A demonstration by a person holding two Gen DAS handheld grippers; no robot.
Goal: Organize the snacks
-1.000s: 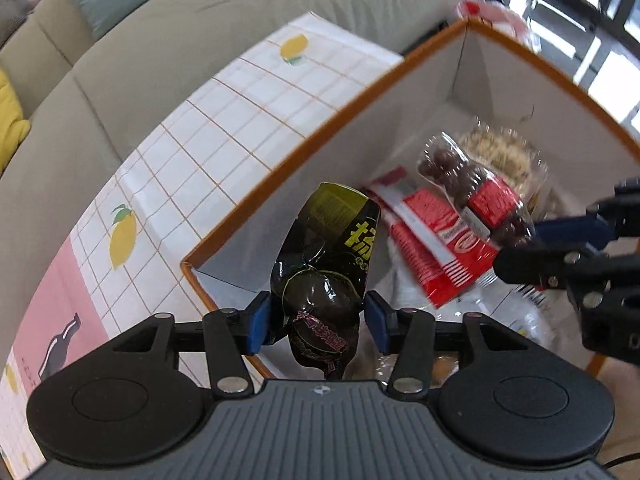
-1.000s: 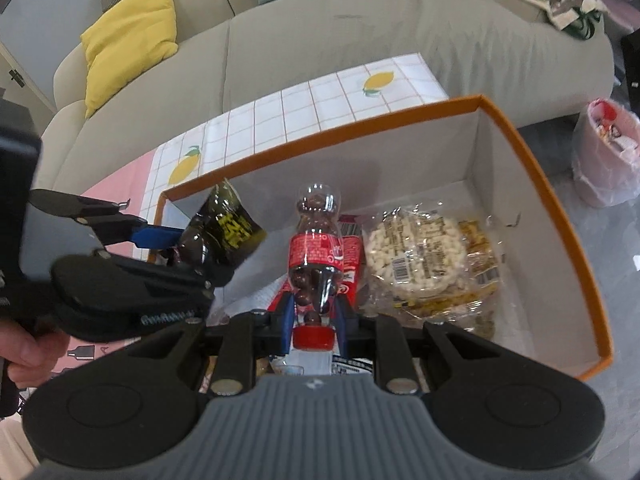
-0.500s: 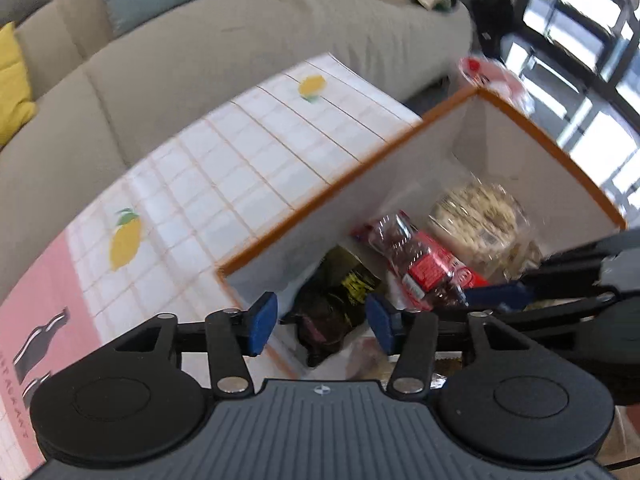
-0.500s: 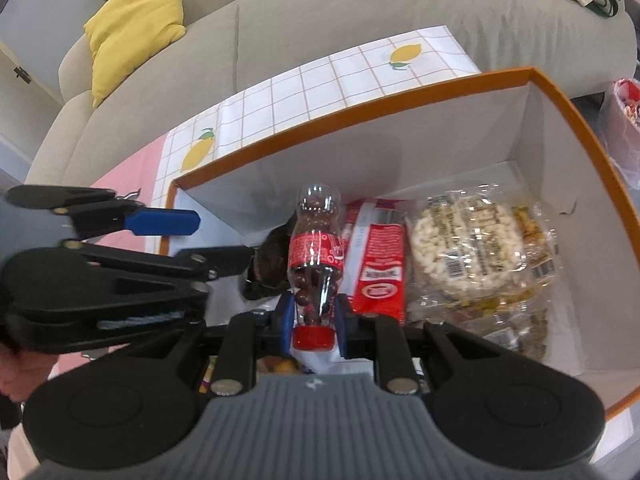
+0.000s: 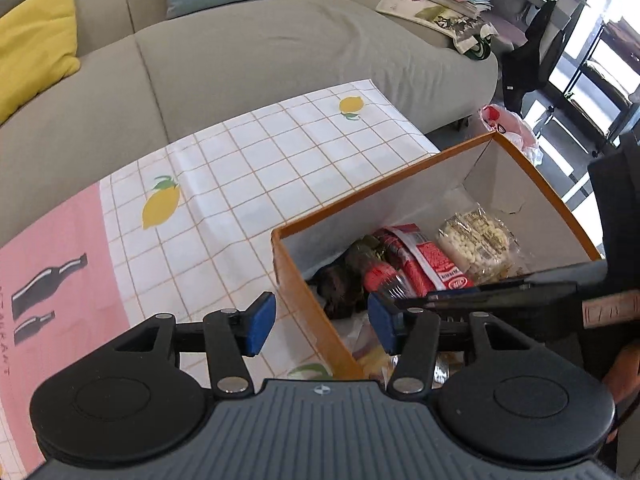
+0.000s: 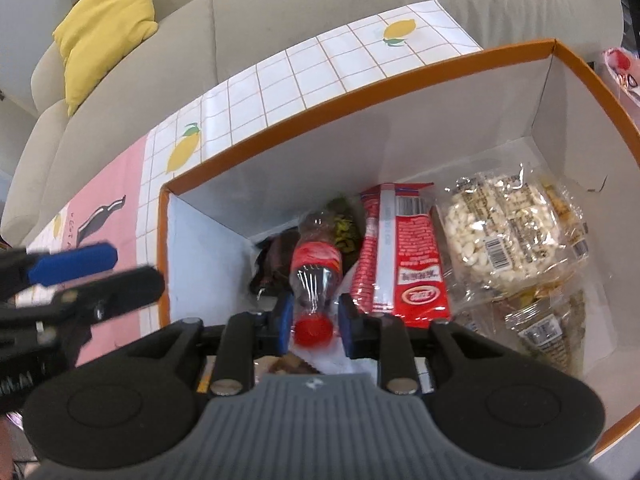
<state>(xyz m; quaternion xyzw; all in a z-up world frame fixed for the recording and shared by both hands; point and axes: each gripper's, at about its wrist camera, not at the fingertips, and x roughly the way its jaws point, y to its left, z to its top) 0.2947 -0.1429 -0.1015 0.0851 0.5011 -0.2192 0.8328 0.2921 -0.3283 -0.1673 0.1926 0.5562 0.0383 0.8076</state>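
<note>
An orange-rimmed box (image 6: 400, 140) with white walls holds the snacks. A small bottle (image 6: 316, 256) with a red cap lies on the box floor, between the jaws of my right gripper (image 6: 315, 322). Those jaws are opening and the pads stand just off the bottle's neck. To its left lies a dark packet (image 6: 272, 260). My left gripper (image 5: 320, 320) hangs open and empty above the box's (image 5: 400, 208) left corner. The dark packet (image 5: 336, 286) and the bottle (image 5: 380, 276) show below it. The right gripper's fingers (image 5: 500, 296) reach in from the right.
A red packet (image 6: 400, 256) and clear packs of puffed snacks (image 6: 504, 232) fill the box's middle and right. The box stands on a lemon-print tablecloth (image 5: 248, 168) in front of a grey sofa (image 5: 260, 56) with a yellow cushion (image 5: 32, 40). A pink bag (image 5: 516, 128) sits beyond.
The left gripper let go of the dark packet, which now lies in the box, then rose and drew back left. The right gripper lowered the bottle into the box and its jaws widened.
</note>
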